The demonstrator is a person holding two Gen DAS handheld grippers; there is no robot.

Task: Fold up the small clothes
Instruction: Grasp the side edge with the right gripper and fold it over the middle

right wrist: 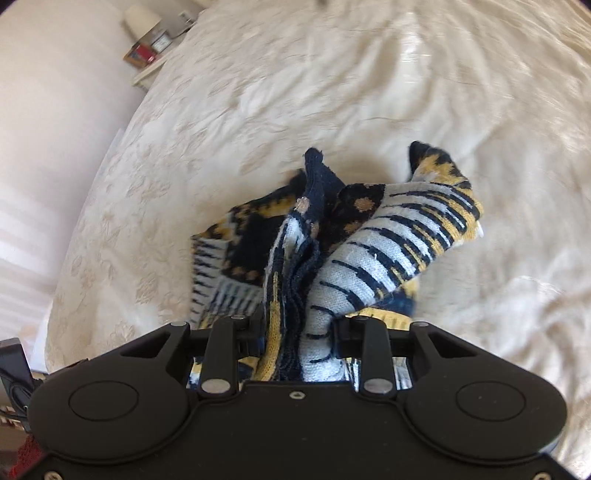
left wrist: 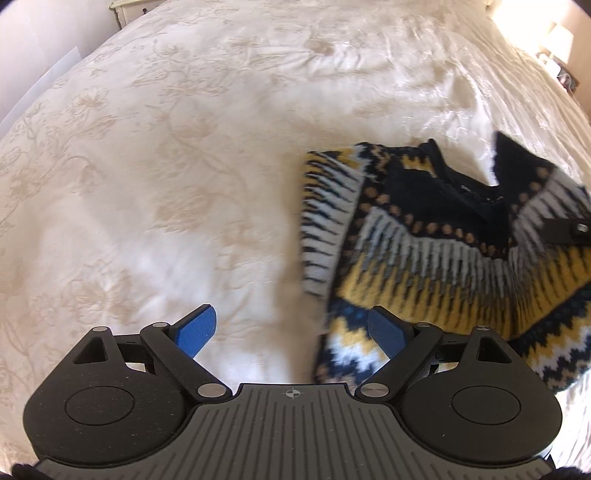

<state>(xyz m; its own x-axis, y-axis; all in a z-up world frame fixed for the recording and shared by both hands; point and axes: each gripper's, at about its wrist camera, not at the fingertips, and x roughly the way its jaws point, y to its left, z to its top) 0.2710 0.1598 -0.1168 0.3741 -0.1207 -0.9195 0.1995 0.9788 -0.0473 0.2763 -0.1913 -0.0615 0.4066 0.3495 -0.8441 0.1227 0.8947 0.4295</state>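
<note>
A small knitted sweater (left wrist: 424,251) in navy, yellow and white lies on the cream bedspread (left wrist: 166,166), right of centre in the left wrist view. My left gripper (left wrist: 291,310) hangs open above the sweater's lower left edge. Its blue pads (left wrist: 195,332) stand wide apart with nothing between them. In the right wrist view my right gripper (right wrist: 299,332) is shut on a bunched fold of the sweater (right wrist: 388,236). The fold rises off the bedspread (right wrist: 258,92) and hides the fingertips. A striped sleeve sticks up to the right.
The bed fills both views. A pale nightstand (left wrist: 125,7) stands at its far left corner and a lit lamp (left wrist: 561,37) at the far right. The right wrist view shows a bedside shelf with small items (right wrist: 151,51) and a white wall (right wrist: 44,147).
</note>
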